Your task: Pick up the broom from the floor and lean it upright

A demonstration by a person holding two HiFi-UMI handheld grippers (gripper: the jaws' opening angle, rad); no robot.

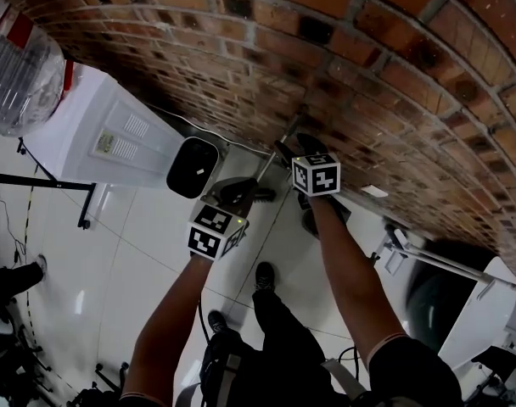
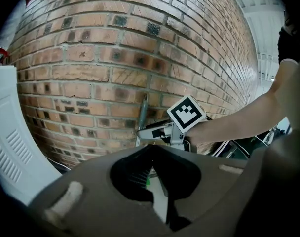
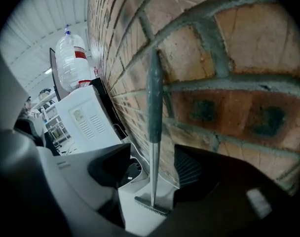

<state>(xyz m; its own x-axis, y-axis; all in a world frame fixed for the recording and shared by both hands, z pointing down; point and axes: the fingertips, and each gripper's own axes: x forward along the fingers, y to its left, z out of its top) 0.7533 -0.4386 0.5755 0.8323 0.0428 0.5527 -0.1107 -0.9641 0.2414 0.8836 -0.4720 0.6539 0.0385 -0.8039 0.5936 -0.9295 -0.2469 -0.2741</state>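
The brick wall is filling most of every view, and a white water dispenser is standing against it. The broom is leaning upright on the bricks, with its head resting on the floor. The right gripper is holding its fingers apart on both sides of the handle, without touching it. The left gripper is showing its fingers together, with nothing between them.

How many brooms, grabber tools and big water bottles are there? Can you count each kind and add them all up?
broom: 1
tools: 2 (left tool, right tool)
big water bottle: 1
Total: 4
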